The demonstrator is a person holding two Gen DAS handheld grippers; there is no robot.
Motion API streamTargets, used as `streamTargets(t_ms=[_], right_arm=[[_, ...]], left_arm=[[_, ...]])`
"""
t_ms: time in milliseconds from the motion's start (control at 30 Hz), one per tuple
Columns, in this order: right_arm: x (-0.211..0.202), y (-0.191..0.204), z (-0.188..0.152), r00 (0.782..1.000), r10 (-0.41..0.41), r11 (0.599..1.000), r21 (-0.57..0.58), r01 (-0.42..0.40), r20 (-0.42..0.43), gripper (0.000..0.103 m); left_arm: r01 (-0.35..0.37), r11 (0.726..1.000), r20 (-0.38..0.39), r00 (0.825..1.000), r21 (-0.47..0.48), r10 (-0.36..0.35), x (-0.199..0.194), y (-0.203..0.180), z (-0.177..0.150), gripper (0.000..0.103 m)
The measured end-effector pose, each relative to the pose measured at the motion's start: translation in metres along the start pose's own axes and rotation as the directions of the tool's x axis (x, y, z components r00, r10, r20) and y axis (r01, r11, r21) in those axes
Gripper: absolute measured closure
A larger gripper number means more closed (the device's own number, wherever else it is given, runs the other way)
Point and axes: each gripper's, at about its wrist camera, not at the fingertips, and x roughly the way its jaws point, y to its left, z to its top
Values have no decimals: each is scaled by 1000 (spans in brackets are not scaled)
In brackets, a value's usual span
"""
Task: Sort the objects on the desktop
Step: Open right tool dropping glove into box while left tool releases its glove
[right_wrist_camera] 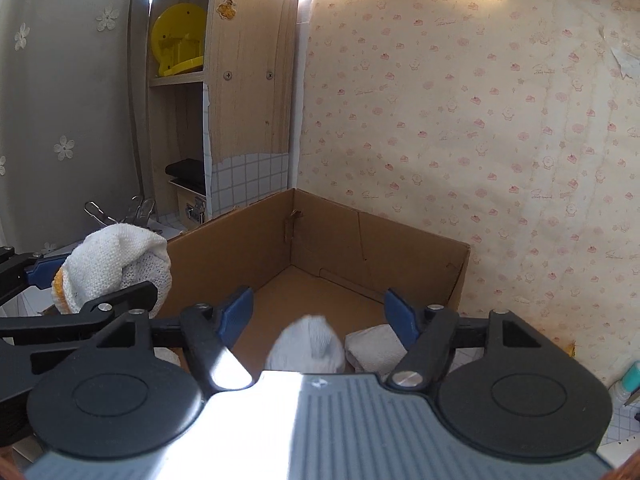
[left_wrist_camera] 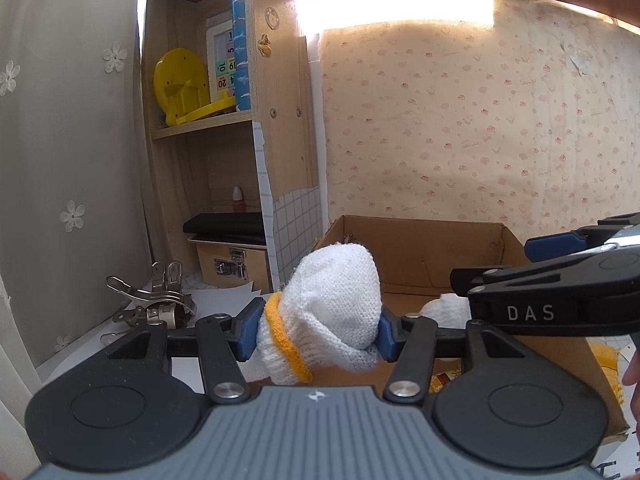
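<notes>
A white knitted glove with a yellow cuff (left_wrist_camera: 324, 312) is bunched between the blue pads of my left gripper (left_wrist_camera: 316, 332), which is shut on it at the near left edge of an open cardboard box (left_wrist_camera: 420, 248). The same glove (right_wrist_camera: 116, 268) shows at the left of the right wrist view. My right gripper (right_wrist_camera: 320, 316) hangs over the box (right_wrist_camera: 328, 240) with its jaws apart and nothing pressed between them. Below it a white glove (right_wrist_camera: 308, 344) is blurred, and a second white bundle (right_wrist_camera: 374, 346) lies on the box floor. The right gripper's fingers (left_wrist_camera: 552, 264) reach in from the right.
A wooden shelf unit (left_wrist_camera: 276, 80) stands left of the box, holding a yellow plastic toy (left_wrist_camera: 184, 88), a number board and a black pad on a small latched case (left_wrist_camera: 232, 264). Metal clips (left_wrist_camera: 156, 304) lie on the tiled desktop. Patterned wallpaper backs the box. A bottle (right_wrist_camera: 632, 380) stands at right.
</notes>
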Motion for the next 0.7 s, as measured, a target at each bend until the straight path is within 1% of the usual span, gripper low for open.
streamTargets(t_ms=[133,233,300,400,433,467,533,600,700], right_arm=[[-9,-5,0,1000,-19,1000,3,19,25,31],[-26,-13,0,997,-50,999,15,49,67,30],[-37,-16,0,994,-67,998,14,66,87,30],[-57,-25,-3,989,-89,996,32,86,119,27],[-63,-27,-4,987,-96,995,38,92,130,24],[-69,-30,-5,985,-106,994,44,101,139,23],[-78,-35,-7,980,-123,992,54,116,154,20],[-85,-40,-10,979,-129,990,68,120,155,20],[-92,-46,-13,977,-142,989,72,132,160,20]], left_arm=[[1,1000,1,1000,14,-1,1,-4,1,43],[0,1000,-2,1000,29,0,3,-10,3,39],[13,999,-3,1000,32,-13,4,-13,5,38],[7,999,6,1000,54,-7,6,-22,9,31],[3,998,8,1000,61,-4,6,-24,10,27],[1,998,11,1000,63,-2,6,-26,11,25],[0,998,20,1000,60,-1,6,-29,14,17],[-2,998,24,1000,62,0,5,-32,15,13],[-6,997,27,1000,76,4,3,-37,15,11]])
